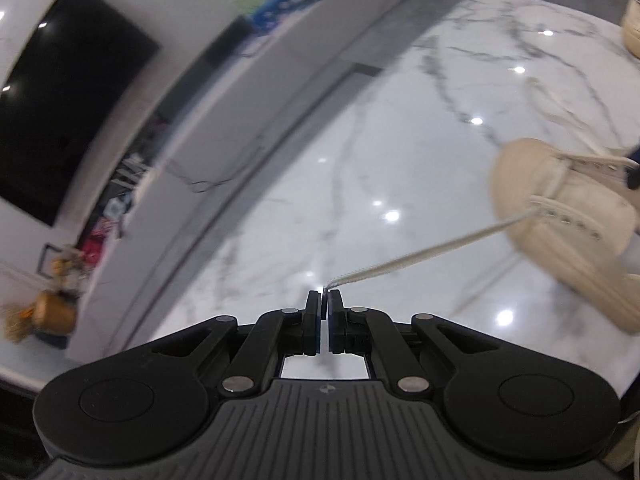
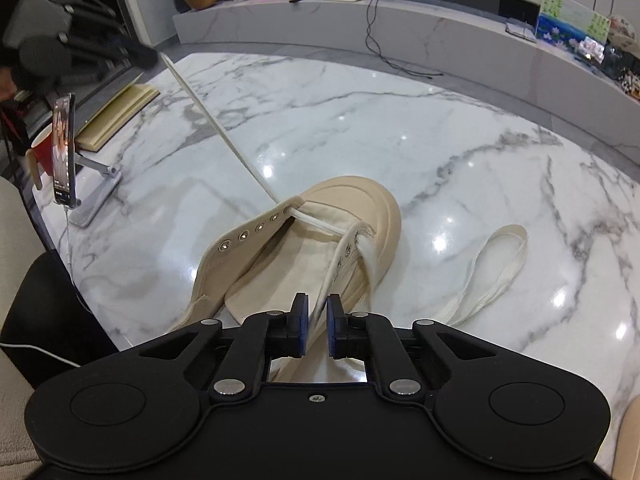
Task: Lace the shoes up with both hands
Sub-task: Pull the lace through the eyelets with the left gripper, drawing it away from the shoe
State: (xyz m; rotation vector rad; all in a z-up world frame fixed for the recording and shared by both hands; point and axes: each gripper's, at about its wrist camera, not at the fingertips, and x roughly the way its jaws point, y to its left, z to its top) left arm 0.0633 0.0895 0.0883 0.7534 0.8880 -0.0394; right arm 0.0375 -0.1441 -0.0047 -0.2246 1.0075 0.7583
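A beige canvas shoe [image 2: 360, 200] lies on the white marble table [image 2: 460, 140], toe pointing away; in the left wrist view the shoe [image 1: 560, 208] sits at the right edge. A white lace [image 2: 224, 132] runs taut from the front left eyelet up to my left gripper [image 2: 154, 56], which is shut on the lace end [image 1: 400, 264] at its fingertips [image 1: 325, 304]. My right gripper [image 2: 317, 312] hovers over the shoe's tongue. The other lace strand [image 2: 336, 264] passes between its pads, with a gap showing on each side. The lace's loose remainder [image 2: 492, 268] loops on the table at the right.
A phone on a stand [image 2: 64, 152], a red cup [image 2: 42, 152] and an open book [image 2: 120, 108] stand at the table's left edge. A second beige shoe [image 1: 632, 28] lies at the far side. A low marble shelf [image 2: 440, 40] with clutter runs behind the table.
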